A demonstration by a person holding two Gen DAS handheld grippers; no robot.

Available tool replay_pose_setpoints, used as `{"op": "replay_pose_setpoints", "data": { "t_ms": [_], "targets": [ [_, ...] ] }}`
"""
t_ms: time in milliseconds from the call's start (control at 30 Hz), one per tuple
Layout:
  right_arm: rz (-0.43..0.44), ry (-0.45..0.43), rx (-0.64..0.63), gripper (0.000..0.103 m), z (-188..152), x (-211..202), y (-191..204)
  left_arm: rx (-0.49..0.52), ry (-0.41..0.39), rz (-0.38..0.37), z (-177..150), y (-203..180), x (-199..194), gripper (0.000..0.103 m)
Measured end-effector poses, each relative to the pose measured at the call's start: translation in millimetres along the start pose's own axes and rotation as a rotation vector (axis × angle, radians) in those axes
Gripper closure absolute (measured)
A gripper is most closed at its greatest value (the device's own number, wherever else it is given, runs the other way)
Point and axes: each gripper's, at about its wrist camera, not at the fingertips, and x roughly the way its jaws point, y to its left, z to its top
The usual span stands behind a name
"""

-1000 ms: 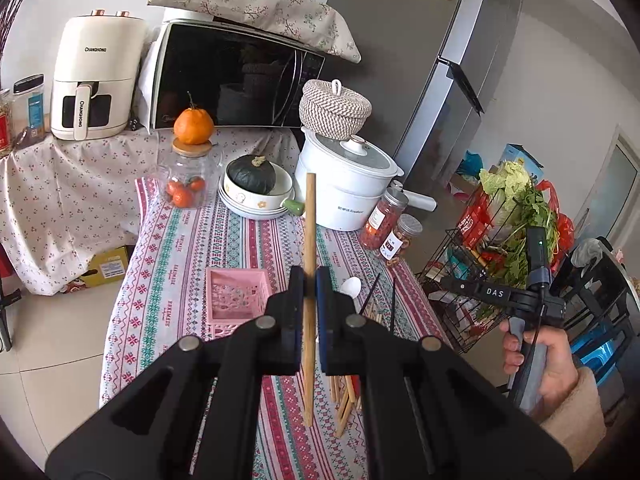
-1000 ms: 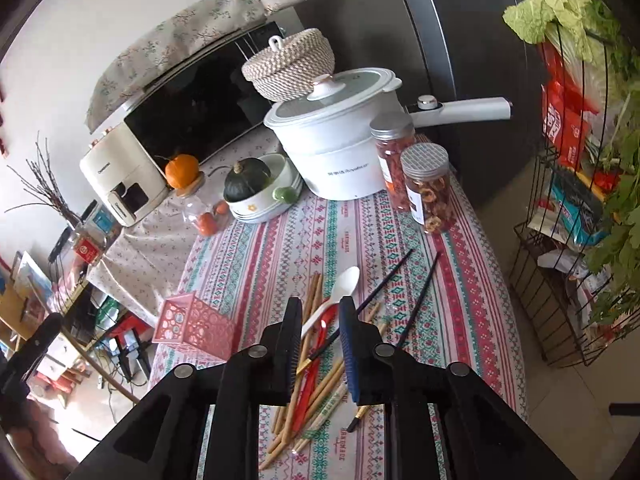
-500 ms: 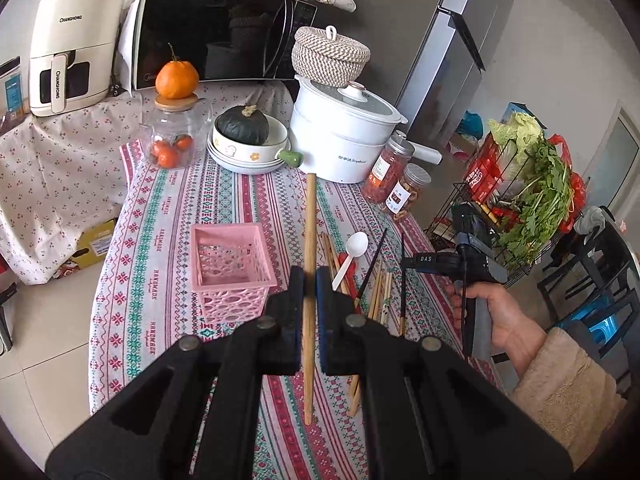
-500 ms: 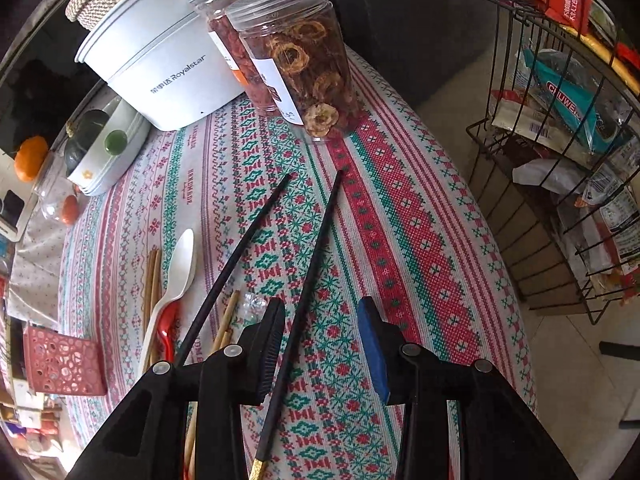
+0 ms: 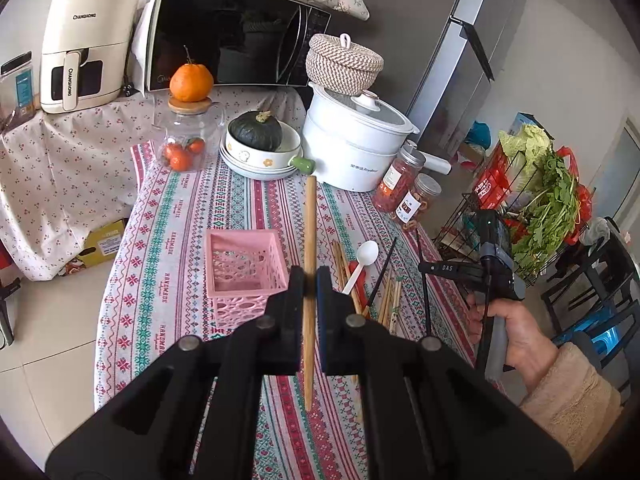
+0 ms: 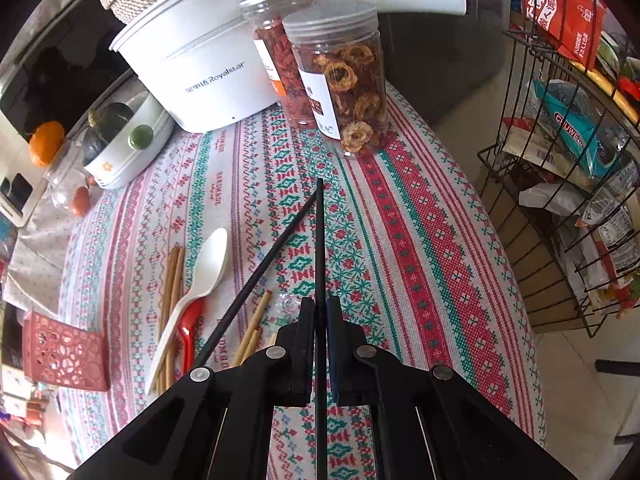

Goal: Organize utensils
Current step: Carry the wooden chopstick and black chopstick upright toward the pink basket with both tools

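While our left gripper [image 5: 309,285] clamps a wooden chopstick [image 5: 309,240] upright beside the pink basket [image 5: 240,268], our right gripper [image 6: 319,312] pinches a black chopstick [image 6: 319,240] off the tablecloth [image 6: 420,240]; a white spoon [image 6: 200,276] and snack jars [image 6: 344,76] crowd nearby.

On the bench [image 5: 168,240], the basket [image 5: 244,264] lies left of the spoon [image 5: 362,262]; beyond the spoon stands the pot [image 5: 352,152], two jars [image 5: 416,200] to its right.
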Motion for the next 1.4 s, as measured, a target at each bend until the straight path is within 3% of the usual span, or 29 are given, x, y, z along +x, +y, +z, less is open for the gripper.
{"op": "replay_pose_setpoints", "data": {
  "t_ms": [167, 433, 733, 1067, 1400],
  "targets": [
    [0.105, -0.117, -0.010, 0.098, -6, -65, 15, 0.022, -0.074, 0.017, 5, -7, -17, 0.096],
    [0.177, -0.304, -0.101, 0.098, -30, -153, 48, 0.018, -0.245, 0.062, 20, -8, -55, 0.096],
    [0.249, -0.425, -0.163, 0.098, -23, -200, 79, 0.036, -0.401, 0.169, 47, -6, -59, 0.096],
    [0.369, -0.423, -0.226, 0.098, -14, -207, 125, -0.017, -0.354, 0.229, 62, 16, -22, 0.096],
    [0.423, -0.395, -0.239, 0.098, -14, -199, 149, -0.015, -0.214, 0.264, 60, 31, 28, 0.096]
  ]
}}
